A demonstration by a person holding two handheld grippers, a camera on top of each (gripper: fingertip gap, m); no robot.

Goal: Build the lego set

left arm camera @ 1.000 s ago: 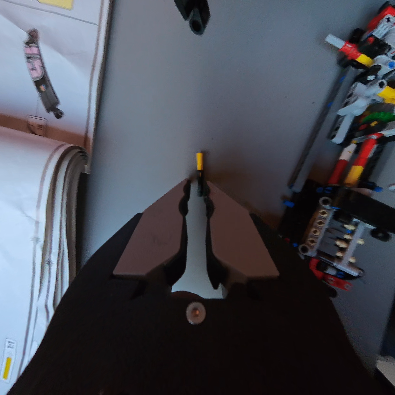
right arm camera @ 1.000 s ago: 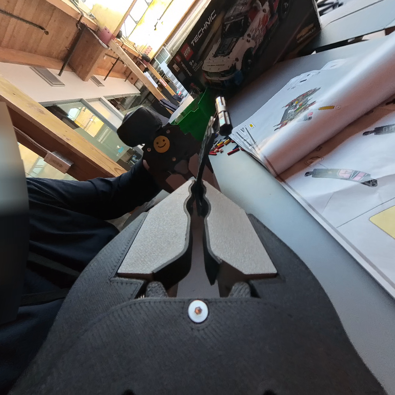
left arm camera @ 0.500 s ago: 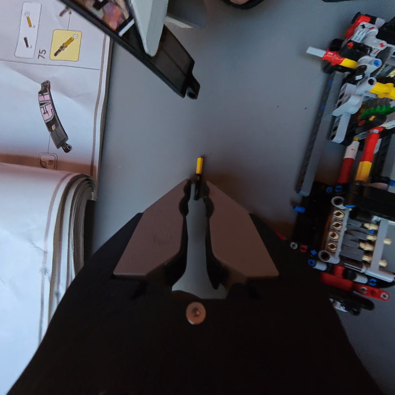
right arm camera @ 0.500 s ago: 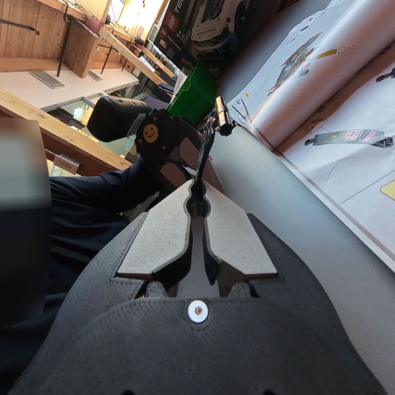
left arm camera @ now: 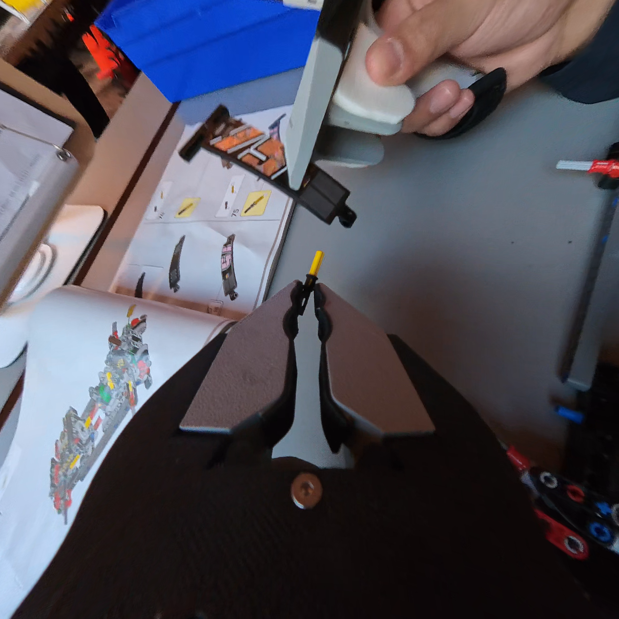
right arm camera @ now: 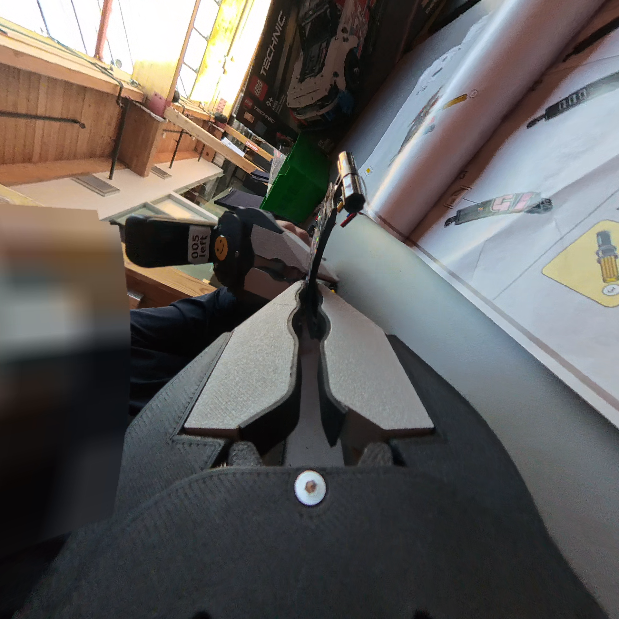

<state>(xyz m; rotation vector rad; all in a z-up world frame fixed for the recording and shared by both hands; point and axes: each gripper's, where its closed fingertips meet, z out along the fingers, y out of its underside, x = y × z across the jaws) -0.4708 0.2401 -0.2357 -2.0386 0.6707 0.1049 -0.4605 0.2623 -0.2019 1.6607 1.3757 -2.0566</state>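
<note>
My left gripper (left arm camera: 308, 290) is shut on a small pin with a black base and a yellow tip (left arm camera: 315, 263), held above the grey table (left arm camera: 469, 268). My right gripper (right arm camera: 310, 294) is shut on a long curved black panel (right arm camera: 323, 234) with a coloured sticker and a round connector end (right arm camera: 353, 201). That panel also shows in the left wrist view (left arm camera: 268, 167), up and to the left of the pin, its eyelet end (left arm camera: 346, 221) a short way from the yellow tip. The left gripper also shows in the right wrist view (right arm camera: 234, 248), just left of the panel.
An open instruction booklet (left arm camera: 201, 241) lies left of the pin. A partly built toy model (left arm camera: 586, 502) sits at the right edge. A blue bin (left arm camera: 207, 43) stands behind. A person's hand (left arm camera: 469, 43) holds the right gripper. A product box (right arm camera: 301, 67) and green bin (right arm camera: 298, 177) stand at the back.
The left view has tilted and drawn back. The panel in the right gripper has come lower and closer to the pin's yellow tip. Both grasps have held.
</note>
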